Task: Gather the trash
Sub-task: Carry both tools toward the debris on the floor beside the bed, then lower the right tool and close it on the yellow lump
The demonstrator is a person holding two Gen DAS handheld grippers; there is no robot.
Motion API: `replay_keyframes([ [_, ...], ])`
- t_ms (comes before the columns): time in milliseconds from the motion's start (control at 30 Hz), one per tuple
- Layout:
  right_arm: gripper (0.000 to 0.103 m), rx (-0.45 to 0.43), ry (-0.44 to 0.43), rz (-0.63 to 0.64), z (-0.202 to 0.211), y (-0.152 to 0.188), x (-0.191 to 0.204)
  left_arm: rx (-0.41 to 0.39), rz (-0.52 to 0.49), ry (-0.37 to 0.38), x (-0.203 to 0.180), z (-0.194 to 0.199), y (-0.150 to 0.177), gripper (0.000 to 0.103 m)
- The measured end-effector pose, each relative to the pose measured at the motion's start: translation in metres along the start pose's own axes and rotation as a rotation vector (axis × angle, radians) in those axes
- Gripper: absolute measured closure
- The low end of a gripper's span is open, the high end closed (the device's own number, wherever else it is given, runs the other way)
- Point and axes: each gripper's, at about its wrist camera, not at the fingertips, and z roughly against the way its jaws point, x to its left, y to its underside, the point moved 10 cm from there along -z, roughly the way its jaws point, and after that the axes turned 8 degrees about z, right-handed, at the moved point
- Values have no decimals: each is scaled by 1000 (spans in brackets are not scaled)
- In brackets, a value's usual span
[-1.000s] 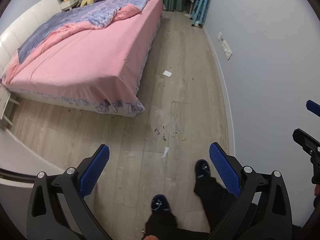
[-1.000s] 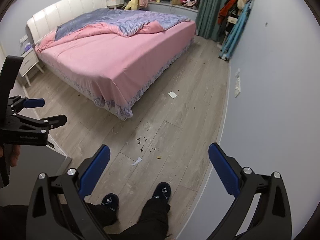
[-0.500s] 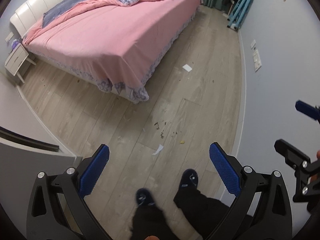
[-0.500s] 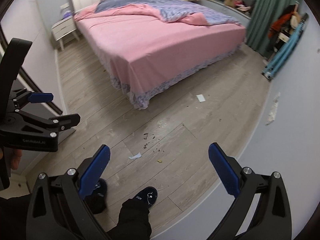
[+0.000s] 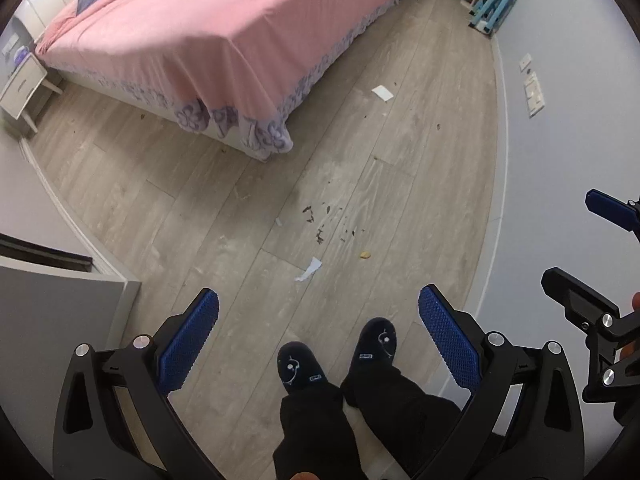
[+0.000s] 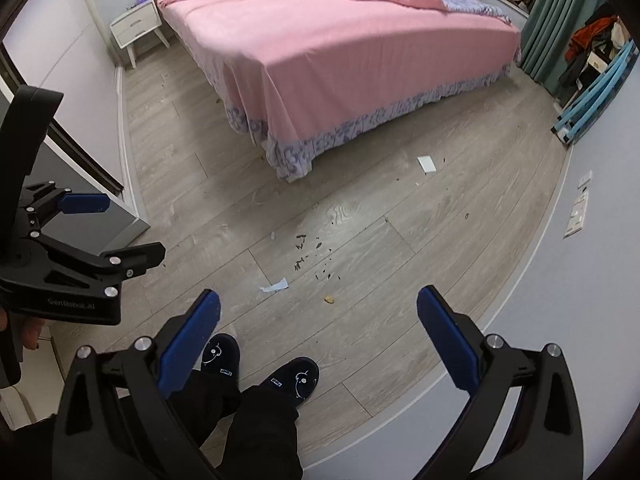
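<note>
Trash lies uncollected on the wooden floor (image 5: 400,184): a crumpled white paper scrap (image 5: 309,269) just ahead of the person's slippers (image 5: 298,366), a small yellowish crumb (image 5: 364,255) beside it, dark crumbs (image 5: 320,220) scattered beyond, and a flat white paper (image 5: 383,93) farther off near the bed (image 5: 224,36). The left gripper (image 5: 318,338) and the right gripper (image 6: 318,338) both hang spread wide and empty above the floor. Judging by this, nothing is picked up yet; the whole task remains.

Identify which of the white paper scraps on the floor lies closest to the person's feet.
The crumpled white scrap just ahead of the slippers. The flat square paper lies much farther off, past the bed corner, beyond the dark crumbs.
</note>
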Motion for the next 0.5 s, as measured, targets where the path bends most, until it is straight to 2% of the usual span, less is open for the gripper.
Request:
replay_keyframes([
  [500, 7, 17, -7, -4, -129, 39, -17, 26, -63, -17, -4, -146, 2, 6],
])
